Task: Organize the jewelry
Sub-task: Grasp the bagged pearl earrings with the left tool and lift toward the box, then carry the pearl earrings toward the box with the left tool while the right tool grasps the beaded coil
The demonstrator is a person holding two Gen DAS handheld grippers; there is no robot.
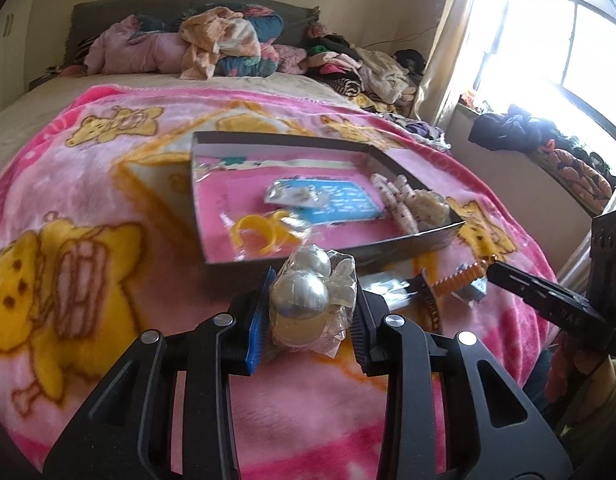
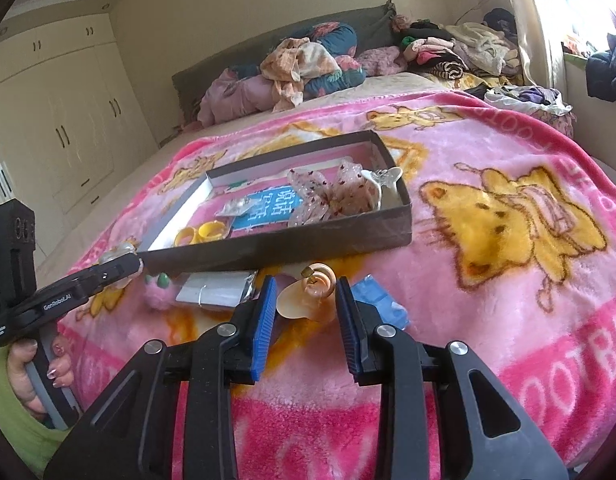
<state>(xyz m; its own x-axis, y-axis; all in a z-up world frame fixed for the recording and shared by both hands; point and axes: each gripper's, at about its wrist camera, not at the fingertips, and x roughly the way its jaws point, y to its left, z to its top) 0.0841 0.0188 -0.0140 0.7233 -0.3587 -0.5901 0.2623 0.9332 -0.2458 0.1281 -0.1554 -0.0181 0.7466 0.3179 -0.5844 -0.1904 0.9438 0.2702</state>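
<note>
Between the left gripper (image 1: 313, 312) pads sits a bagged pearl pair (image 1: 308, 292), seemingly pinched; right gripper (image 2: 306, 316) spread.

You are in a home bedroom; a bed (image 1: 108, 92) under a pink bear-print blanket (image 1: 108, 208), clothes (image 1: 224, 40) heaped by the headboard (image 2: 236, 52), built-in wardrobes (image 2: 68, 120), a sunlit curtained window (image 1: 547, 32).

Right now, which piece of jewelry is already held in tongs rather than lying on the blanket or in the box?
The bagged silver ball earrings, pinched in the left tongs. The peach spiral earring lies on the blanket between the open right tongs; the yellow rings are in the box.
</note>
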